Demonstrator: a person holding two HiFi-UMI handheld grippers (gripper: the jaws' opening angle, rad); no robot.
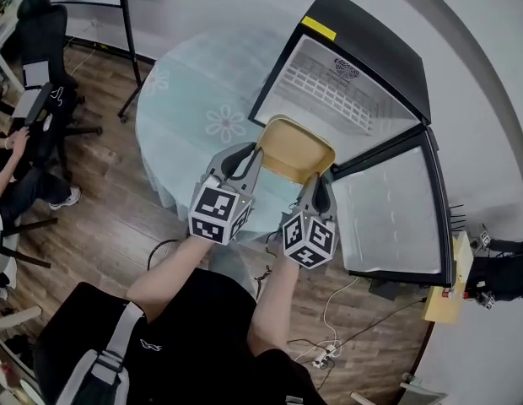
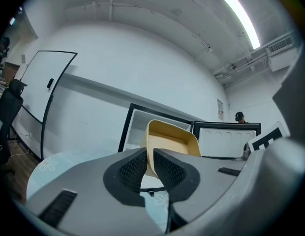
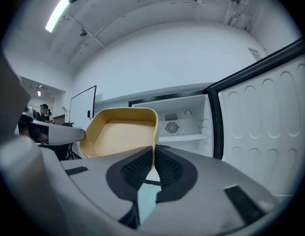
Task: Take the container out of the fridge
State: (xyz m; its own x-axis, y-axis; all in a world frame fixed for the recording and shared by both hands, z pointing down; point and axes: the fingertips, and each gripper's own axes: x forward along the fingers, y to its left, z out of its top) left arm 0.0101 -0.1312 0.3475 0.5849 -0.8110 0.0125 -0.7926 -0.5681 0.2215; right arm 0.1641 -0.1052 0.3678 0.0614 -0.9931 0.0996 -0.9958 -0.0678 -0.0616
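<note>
A tan, empty, tray-like container (image 1: 297, 148) hangs in the air just outside the mini fridge (image 1: 354, 74), held by both grippers. My left gripper (image 1: 256, 155) is shut on its left rim, and its dark pads pinch the container wall (image 2: 148, 154). My right gripper (image 1: 320, 178) is shut on the container's right rim (image 3: 154, 154). The container (image 3: 120, 132) tilts with its hollow toward me. The fridge stands open and its white inside (image 3: 184, 124) looks bare. Its door (image 1: 396, 205) swings out to the right.
The fridge stands on a round table with a pale flowered cloth (image 1: 198, 99). A whiteboard stand (image 1: 131, 40) rises behind the table. At the left, a seated person (image 1: 8, 175) and black office chairs (image 1: 42, 49). Cables and a power strip (image 1: 325, 357) lie on the wooden floor.
</note>
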